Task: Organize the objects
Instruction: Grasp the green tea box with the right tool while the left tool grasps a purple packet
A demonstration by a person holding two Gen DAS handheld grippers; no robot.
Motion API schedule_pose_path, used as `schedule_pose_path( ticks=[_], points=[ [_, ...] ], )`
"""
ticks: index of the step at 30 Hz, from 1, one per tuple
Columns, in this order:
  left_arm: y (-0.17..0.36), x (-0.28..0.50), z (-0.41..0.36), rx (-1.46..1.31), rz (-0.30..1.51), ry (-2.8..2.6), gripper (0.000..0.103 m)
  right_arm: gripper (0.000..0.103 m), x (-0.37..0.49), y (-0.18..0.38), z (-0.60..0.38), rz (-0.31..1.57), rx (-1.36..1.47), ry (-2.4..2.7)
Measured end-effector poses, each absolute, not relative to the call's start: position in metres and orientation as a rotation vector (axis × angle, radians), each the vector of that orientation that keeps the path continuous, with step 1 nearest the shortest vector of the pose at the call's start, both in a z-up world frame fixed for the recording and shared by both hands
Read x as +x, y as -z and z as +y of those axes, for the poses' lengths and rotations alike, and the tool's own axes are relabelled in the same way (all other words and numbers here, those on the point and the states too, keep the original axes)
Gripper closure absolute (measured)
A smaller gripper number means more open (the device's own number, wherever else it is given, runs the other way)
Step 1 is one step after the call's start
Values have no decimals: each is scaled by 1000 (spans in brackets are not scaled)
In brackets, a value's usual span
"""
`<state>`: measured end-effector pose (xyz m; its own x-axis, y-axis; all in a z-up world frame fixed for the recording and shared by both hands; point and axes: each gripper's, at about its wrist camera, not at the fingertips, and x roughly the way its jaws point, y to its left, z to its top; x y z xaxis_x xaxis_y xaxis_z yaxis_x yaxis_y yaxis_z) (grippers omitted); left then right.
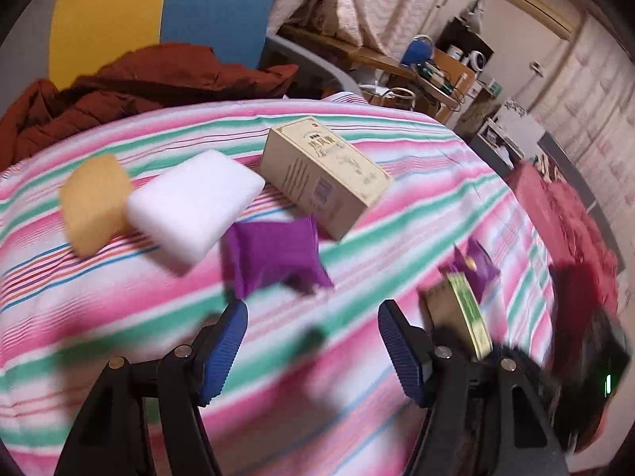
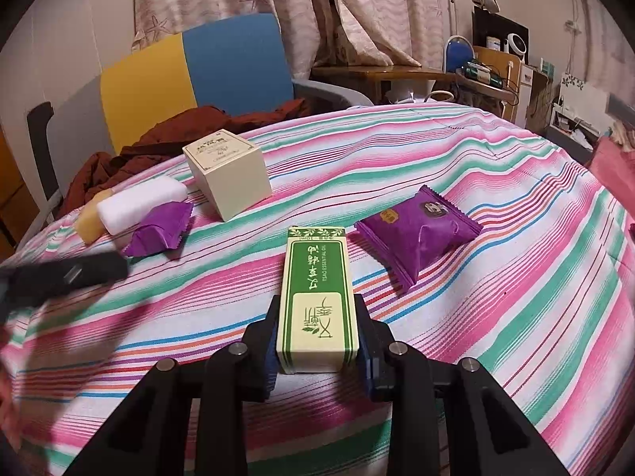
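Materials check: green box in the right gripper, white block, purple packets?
Green box: printed paperboard, slight sheen, crisp folded edges; the right gripper is shut on it.
White block: probably foam sponge, matte, rounded corners.
Purple packets: plastic film wrappers, mildly glossy, with crinkles and serrated end seals.

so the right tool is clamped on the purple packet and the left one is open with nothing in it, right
Not quite. The right tool is clamped on the green and cream box, not a purple packet; the right wrist view shows both purple packets lying free on the striped cloth. The left tool is indeed open and empty.
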<state>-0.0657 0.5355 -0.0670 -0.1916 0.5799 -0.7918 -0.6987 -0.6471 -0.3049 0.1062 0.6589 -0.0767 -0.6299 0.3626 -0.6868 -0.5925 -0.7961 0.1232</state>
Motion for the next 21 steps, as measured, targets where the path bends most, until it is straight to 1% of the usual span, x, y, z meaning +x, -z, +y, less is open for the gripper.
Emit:
schedule_pose_path(
  ticks=[2, 6, 8, 11, 13, 14, 15, 17, 20, 21],
  points=[
    [70, -72, 547, -1205, 166, -1942, 32, 71, 106, 77, 660, 472, -900, -2393],
    [75, -78, 564, -1173, 257, -1979, 32, 71, 107, 78, 661, 482, -893, -2397],
    [78, -78, 566, -1148, 313, -2010, 32, 71, 107, 78, 660, 487, -890, -2399],
    [85, -79, 563, -1116, 331, -2020, 32, 71, 107, 78, 660, 491, -886, -2400],
    [87, -78, 558, -1076, 329, -2036, 37, 71, 107, 78, 660, 491, -885, -2400],
    [88, -78, 555, -1069, 317, -2040, 43, 71, 107, 78, 660, 490, -886, -2400],
    [87, -79, 553, -1071, 304, -2043, 52, 71, 107, 78, 660, 490, -887, -2400],
    [87, -83, 549, -1081, 277, -2049, 64, 71, 107, 78, 661, 489, -886, -2400],
    [88, -85, 542, -1083, 239, -2036, 69, 71, 107, 78, 660, 482, -888, -2397],
    [89, -84, 542, -1081, 236, -2034, 72, 71, 106, 78, 660, 481, -888, -2397]
  ],
)
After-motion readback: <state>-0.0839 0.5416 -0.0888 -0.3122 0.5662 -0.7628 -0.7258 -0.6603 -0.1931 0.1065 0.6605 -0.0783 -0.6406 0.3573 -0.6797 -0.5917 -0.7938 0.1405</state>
